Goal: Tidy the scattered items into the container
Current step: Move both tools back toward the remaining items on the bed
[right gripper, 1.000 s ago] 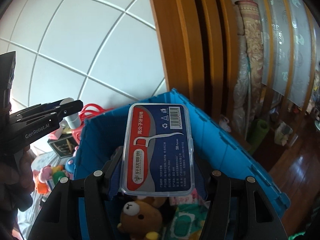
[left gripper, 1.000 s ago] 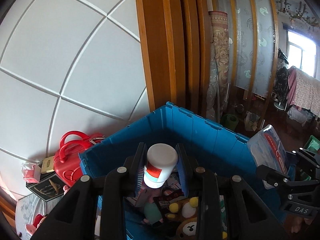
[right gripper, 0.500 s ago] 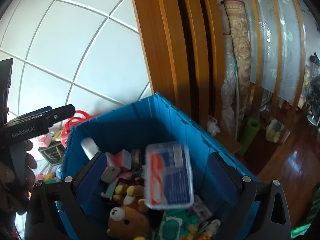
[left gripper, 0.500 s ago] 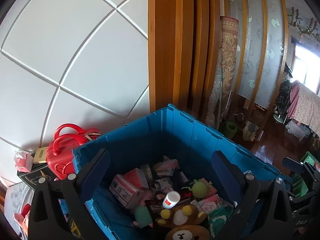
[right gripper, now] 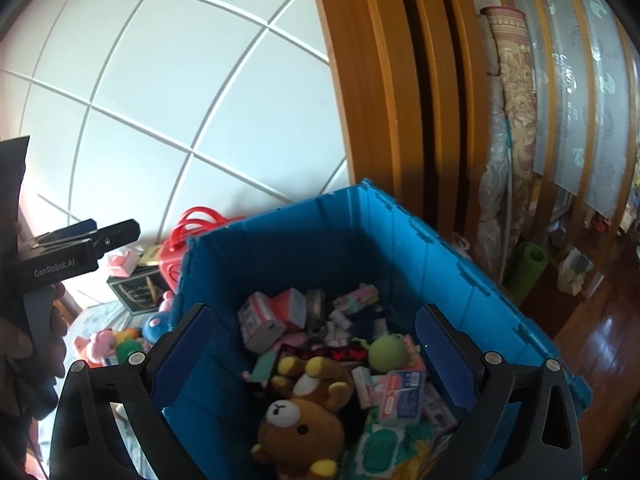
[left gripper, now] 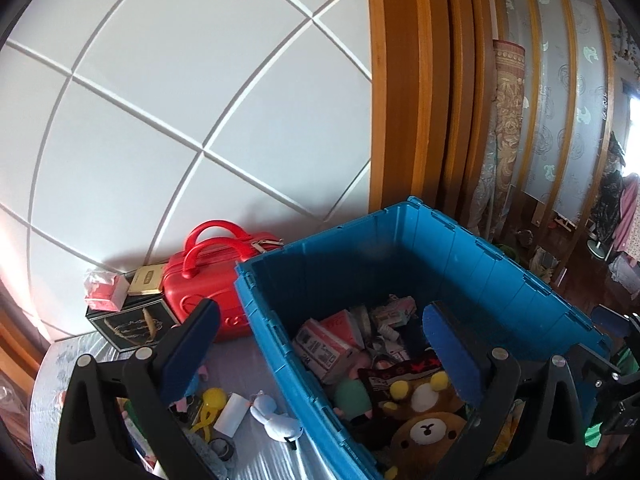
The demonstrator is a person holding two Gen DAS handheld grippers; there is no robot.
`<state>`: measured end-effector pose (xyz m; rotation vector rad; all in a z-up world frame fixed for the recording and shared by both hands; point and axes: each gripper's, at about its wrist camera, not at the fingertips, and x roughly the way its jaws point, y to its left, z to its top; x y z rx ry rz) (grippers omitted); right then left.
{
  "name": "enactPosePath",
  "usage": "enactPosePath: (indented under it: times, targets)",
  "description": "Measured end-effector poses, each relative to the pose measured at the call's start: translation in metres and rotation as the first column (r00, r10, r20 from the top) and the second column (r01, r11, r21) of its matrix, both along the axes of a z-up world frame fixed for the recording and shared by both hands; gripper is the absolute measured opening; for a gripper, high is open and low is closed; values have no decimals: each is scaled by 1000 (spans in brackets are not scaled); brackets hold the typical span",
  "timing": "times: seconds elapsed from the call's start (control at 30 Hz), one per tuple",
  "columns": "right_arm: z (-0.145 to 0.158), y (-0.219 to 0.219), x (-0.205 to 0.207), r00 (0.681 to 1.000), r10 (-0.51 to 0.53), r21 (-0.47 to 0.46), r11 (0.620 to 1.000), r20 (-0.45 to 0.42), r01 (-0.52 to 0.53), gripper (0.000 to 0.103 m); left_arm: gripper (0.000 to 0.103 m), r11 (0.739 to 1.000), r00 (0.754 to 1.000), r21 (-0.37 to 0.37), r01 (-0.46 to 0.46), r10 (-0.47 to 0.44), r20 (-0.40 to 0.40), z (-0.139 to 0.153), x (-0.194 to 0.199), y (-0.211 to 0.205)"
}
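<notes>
I am looking down into a deep blue plastic crate (right gripper: 460,268), the container for this tidy-up, and it is already heaped with small things. Near the crate's front wall lies a brown teddy bear (right gripper: 300,428) on its back, and just right of the bear sits a clear dental floss pick box (right gripper: 402,394) with a red and blue label, resting flat on top of the pile. Behind the bear, toward the crate's far wall, I see a green plush ball (right gripper: 386,350), a pink and grey carton (right gripper: 260,322) and other small packets I cannot make out. My right gripper (right gripper: 316,360) hangs above the crate's open top with its two blue-padded fingers spread wide and nothing between them. My left gripper (left gripper: 320,360) straddles the crate's left wall, fingers likewise wide apart and empty, one finger over the table and the other over the crate's contents. Outside the crate, on the table to its left, loose items remain: a white and blue plush toy (left gripper: 276,420), a white cylinder (left gripper: 232,414) and a yellow plastic toy (left gripper: 210,406). Behind these, against the crate's left wall, stands a red mini suitcase (left gripper: 208,284), with a black box (left gripper: 128,324) beside it.
</notes>
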<state>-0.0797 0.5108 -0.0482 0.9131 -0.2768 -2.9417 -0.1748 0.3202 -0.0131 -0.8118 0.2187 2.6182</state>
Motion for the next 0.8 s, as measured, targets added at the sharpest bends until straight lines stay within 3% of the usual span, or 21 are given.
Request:
enactPosePath:
  times: [0.33,0.8]
  targets:
    - [15,-71,21,994,113,11,994,-7,-113,103,103,991,991,-16,-136,137,16,-2,46,-90]
    - [25,-189,50,964,264,22,964,37,-265,103,103,951,949,-36,-308,310,56,-15,102,-225]
